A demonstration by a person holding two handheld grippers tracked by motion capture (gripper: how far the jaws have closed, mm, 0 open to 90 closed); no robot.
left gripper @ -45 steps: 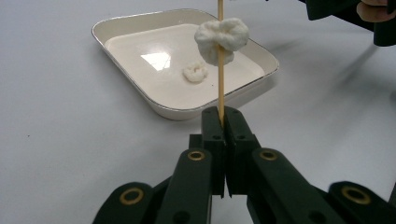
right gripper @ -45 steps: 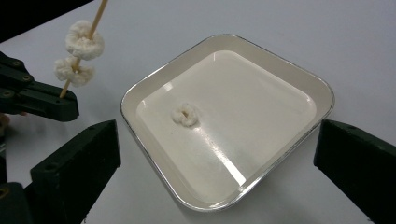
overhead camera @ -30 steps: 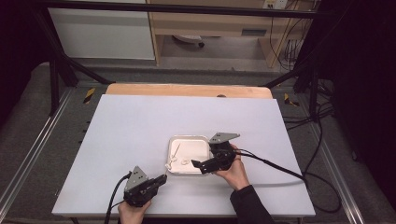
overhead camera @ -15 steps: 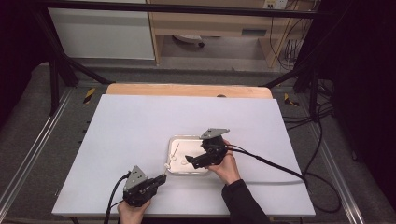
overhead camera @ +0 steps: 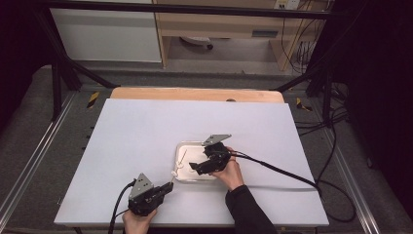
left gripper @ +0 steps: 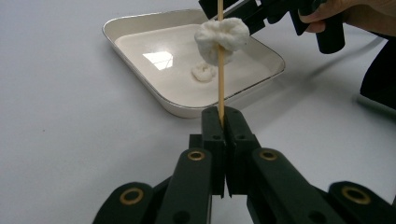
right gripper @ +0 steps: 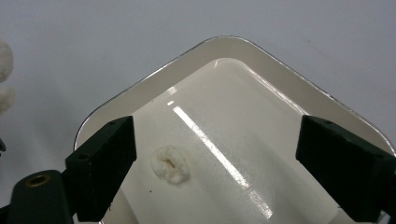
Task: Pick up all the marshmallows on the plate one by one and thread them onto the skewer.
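Left gripper view: left gripper (left gripper: pixel 223 122) clamped on wooden skewer (left gripper: pixel 220 88) just before tray (left gripper: pixel 140 24), white ring (left gripper: pixel 221 36) threaded on it. Loose ring (right gripper: pixel 171 163) inside tray. Right gripper (right gripper: pixel 215 172) above it, jaws wide, just been closing, nothing between.

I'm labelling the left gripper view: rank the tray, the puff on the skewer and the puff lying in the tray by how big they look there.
1. Tray, by far the largest.
2. Puff on the skewer.
3. Puff in the tray.

The skewered puff sits nearer the camera, so the two may really be alike.
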